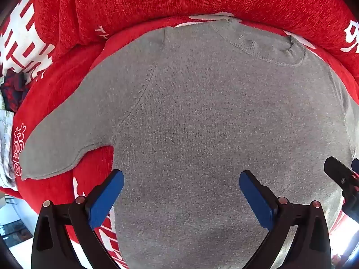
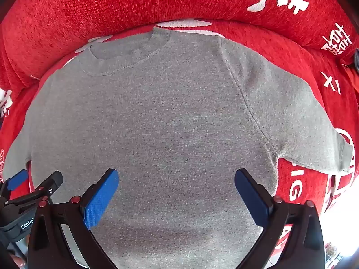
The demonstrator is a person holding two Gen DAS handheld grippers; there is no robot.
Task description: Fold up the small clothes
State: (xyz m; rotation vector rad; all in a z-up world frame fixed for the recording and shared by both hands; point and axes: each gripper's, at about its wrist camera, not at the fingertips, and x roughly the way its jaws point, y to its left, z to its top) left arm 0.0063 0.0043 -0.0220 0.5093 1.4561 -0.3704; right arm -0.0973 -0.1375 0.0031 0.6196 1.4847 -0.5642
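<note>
Left gripper (image 1: 181, 181): jaws spread wide and empty, blue pads (image 1: 105, 198) poised above the lower body of the grey T-shirt (image 1: 202, 123); the left pad hangs over the shirt's left side edge, the right pad over plain grey cloth; whether the tips touch the fabric cannot be told.

Right gripper (image 2: 176, 179): jaws likewise wide apart with nothing between them, blue pads (image 2: 101, 199) over the lower body of the grey T-shirt (image 2: 157, 123); both pads sit over grey cloth.

Neighbouring tool: each camera catches the other gripper at the frame's edge, black with a blue pad, beside the shirt's lower body; the right gripper (image 1: 341, 177) shows at the right edge of the left wrist view, the left gripper (image 2: 29, 190) at the left edge of the right wrist view.

Grey T-shirt: spread flat, collar (image 1: 269, 47) away from the grippers, hem towards them; one short sleeve (image 1: 67, 130) lies out flat to the left of the body, the other sleeve (image 2: 291, 112) out flat to the right.

Red cover (image 1: 157, 4): plush red fabric with white characters, lying under the shirt on every side; a raised red roll runs just beyond the collar.
</note>
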